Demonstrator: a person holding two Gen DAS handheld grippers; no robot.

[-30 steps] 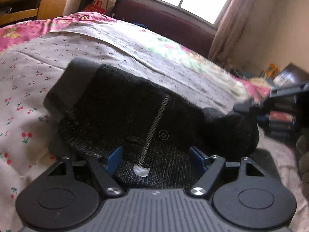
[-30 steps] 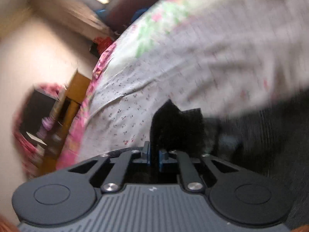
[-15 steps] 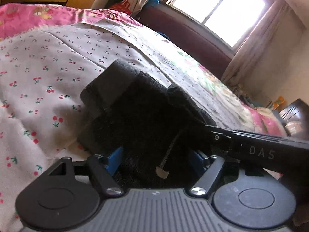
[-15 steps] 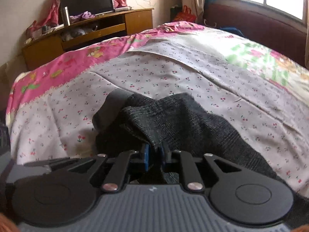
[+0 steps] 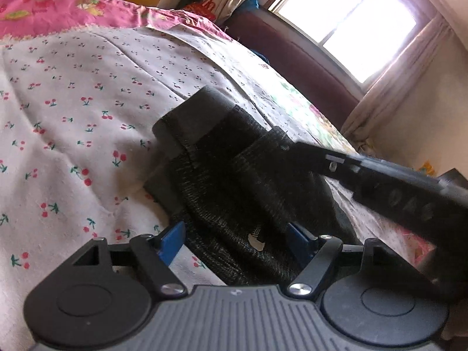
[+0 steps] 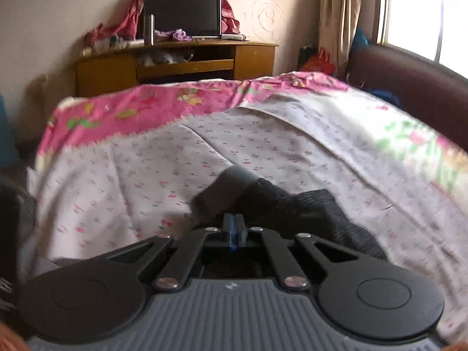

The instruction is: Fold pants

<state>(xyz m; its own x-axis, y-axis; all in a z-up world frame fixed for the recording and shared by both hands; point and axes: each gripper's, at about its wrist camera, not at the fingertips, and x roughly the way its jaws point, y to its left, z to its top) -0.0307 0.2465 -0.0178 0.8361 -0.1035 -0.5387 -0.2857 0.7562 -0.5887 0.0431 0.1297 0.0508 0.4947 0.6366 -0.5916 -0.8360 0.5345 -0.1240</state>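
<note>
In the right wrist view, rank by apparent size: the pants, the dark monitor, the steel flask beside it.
Largest to smallest as they appear:
1. pants, though being nearest the camera inflates them
2. monitor
3. flask

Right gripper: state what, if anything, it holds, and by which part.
The right gripper is shut, but no cloth shows between its pads. It appears to hold nothing. The dark pants lie just beyond its tips on the bed.

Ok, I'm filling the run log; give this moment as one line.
pants: bunched on bed | left hand-held gripper: open, astride pants | right hand-held gripper: shut
</note>
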